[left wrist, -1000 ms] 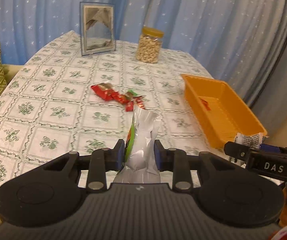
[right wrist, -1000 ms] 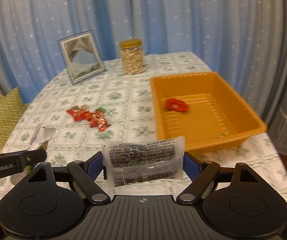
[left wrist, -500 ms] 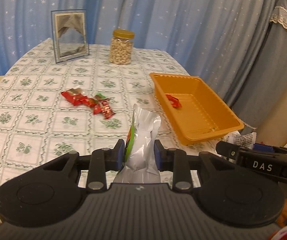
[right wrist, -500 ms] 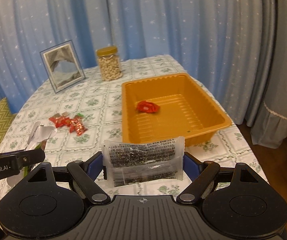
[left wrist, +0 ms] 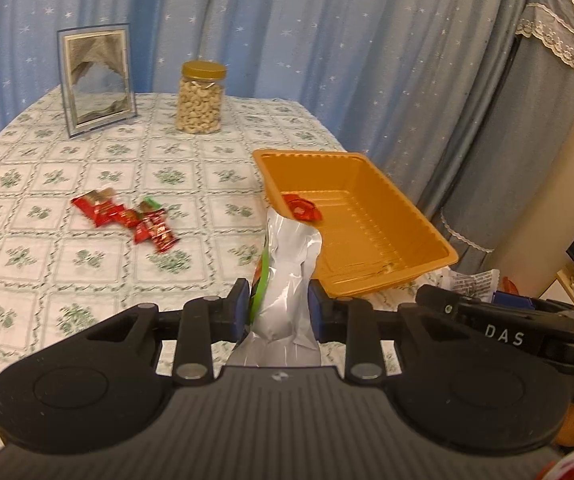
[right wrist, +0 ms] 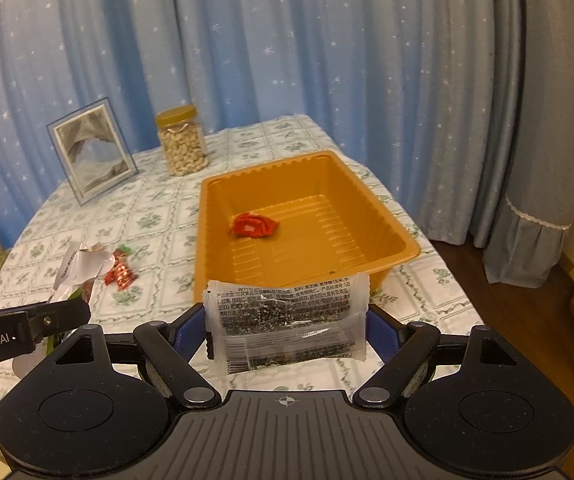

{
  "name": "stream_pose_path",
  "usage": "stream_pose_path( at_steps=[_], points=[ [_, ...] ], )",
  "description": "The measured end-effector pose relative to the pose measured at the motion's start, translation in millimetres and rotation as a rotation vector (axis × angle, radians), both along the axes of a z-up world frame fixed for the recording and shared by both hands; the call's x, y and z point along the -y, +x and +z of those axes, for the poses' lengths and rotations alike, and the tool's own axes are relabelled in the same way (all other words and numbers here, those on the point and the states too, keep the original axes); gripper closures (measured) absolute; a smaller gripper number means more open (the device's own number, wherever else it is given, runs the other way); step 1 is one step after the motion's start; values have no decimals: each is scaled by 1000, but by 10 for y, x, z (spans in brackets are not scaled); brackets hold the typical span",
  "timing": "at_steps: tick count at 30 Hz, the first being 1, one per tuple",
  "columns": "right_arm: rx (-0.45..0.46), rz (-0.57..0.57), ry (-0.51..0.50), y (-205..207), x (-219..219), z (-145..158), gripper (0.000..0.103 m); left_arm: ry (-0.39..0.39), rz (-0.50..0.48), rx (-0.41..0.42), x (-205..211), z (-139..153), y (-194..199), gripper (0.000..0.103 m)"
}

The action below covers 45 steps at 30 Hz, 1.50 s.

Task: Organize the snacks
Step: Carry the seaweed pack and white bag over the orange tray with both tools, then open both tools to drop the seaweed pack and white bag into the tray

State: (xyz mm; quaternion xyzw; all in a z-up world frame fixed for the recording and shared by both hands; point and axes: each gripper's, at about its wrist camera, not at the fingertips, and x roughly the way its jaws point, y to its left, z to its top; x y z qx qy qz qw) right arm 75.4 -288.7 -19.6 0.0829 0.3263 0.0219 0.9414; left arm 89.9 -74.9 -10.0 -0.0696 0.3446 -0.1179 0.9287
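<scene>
**Both grippers carry snack packets near the orange tray**

At the far left of the desk (left wrist: 87, 184), covered in a green-patterned cloth, a framed picture (left wrist: 96, 80) stands upright. Right of it stands a jar of cashews (left wrist: 200, 98) with a gold lid. Nearer, on the left half of the cloth, a small heap of red candy wrappers (left wrist: 127, 218) lies loose, well apart from the tray.

The left gripper (left wrist: 279, 308) is clamped on a silver pouch (left wrist: 287, 280) with a green edge, which stands upright between its pads; its top overlaps the near left corner of the tray in the left wrist view.

The orange tray (right wrist: 391, 236) sits on the right side of the desk, with one red wrapped snack (right wrist: 253, 225) lying on its ribbed floor toward the far left.

The right gripper (right wrist: 287, 320) stands wide and grips a clear packet (right wrist: 287, 316) of dark seeded snack by its two short ends, held flat-faced just in front of the tray's near wall.
</scene>
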Motion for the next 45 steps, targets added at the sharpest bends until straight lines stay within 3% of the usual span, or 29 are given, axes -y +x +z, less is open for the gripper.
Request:
stream_pose_path(
  at_steps=[14, 28, 38, 39, 45],
  points=[
    [23, -47, 2, 498, 335, -12, 21, -19, -55, 14, 449, -66, 553, 75],
    [7, -63, 19, 1025, 607, -119, 21, -25, -93, -16, 772, -347, 1026, 75],
    [-7, -81, 22, 1157, 653, -212, 21, -34, -107, -22, 833, -485, 1191, 74],
    [-8, -82, 21, 1165, 650, -214, 21, -34, -107, -15, 819, -490, 1192, 70],
    [-7, -77, 21, 1172, 636, -215, 21, -28, -50, 5, 614, -495, 1080, 67]
  ],
)
